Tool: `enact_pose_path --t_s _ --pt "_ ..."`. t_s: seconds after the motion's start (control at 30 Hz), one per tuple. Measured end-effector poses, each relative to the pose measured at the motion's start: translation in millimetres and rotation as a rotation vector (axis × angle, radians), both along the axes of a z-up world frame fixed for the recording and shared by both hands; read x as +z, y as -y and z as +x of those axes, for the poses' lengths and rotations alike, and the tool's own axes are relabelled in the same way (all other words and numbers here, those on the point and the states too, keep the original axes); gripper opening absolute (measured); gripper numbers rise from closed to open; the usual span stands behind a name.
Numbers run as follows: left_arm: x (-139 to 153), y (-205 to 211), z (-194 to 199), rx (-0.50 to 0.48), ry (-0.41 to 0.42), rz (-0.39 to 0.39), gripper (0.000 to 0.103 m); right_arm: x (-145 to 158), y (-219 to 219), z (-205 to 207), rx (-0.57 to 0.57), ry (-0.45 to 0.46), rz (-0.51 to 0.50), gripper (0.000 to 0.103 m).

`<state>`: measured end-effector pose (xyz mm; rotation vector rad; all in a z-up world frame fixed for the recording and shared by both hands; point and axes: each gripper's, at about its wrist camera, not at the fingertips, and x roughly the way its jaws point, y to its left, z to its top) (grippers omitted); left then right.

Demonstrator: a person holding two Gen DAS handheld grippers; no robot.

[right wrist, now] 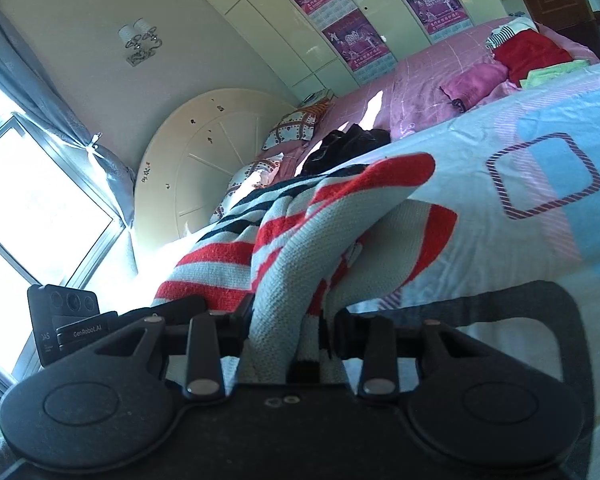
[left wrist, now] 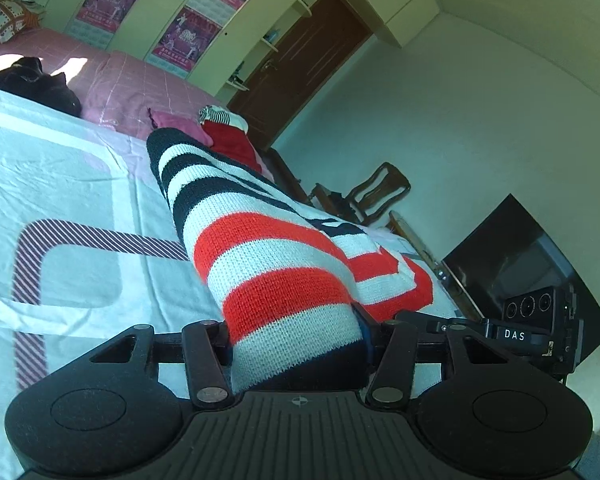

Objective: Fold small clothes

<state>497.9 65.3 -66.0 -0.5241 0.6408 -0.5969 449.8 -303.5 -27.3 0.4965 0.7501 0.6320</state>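
Observation:
A knitted sweater (left wrist: 268, 256) striped in white, red and dark navy hangs lifted off the pale blue and white bed sheet (left wrist: 80, 184). My left gripper (left wrist: 296, 336) is shut on one bunched end of it, the knit filling the space between the fingers. In the right wrist view the same sweater (right wrist: 300, 232) drapes in folds over the sheet (right wrist: 520, 240), and my right gripper (right wrist: 292, 332) is shut on a gathered fold. Each view shows the other gripper at its side: the right one (left wrist: 540, 320) and the left one (right wrist: 72, 320).
Red clothes (left wrist: 232, 140), a pink piece (left wrist: 176, 120) and a black garment (left wrist: 32, 84) lie farther up the bed on a pink cover. A dark screen (left wrist: 520, 256) and a wooden chair (left wrist: 376, 192) stand past the bed's edge. A window (right wrist: 32, 208) and round headboard (right wrist: 212, 152) are at the bed's head.

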Motion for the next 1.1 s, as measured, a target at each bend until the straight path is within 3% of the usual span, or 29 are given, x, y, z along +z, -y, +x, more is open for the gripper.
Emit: enact_pose_path --t_s 0.27,0.5,0.83,1.03,1.1 --pt "21.0 -102.0 -32.4 0.089 0.021 0.032 0.052 8.9 -98.1 11.7 0.099 0.025 0.02 0.037" --pt "11.9 -184.9 -48.8 0.163 0.0 0.047 0.052 -2.7 -180.9 21.7 0.186 0.006 0.03 0.037" --pt "-33.6 -259.3 -52.8 0.232 -0.071 0.047 0.052 -41.5 -266.0 28.4 0.249 -0.064 0.043 0.036" --pt "-82.4 -272.4 -48.1 0.251 -0.19 0.049 0.054 -82.3 -291.0 26.2 0.258 -0.163 0.0 0.038" --pt "-98.7 -278.8 -51.1 0.26 -0.225 -0.033 0.057 -97.5 -286.3 24.0 0.231 -0.22 0.019 0.04"
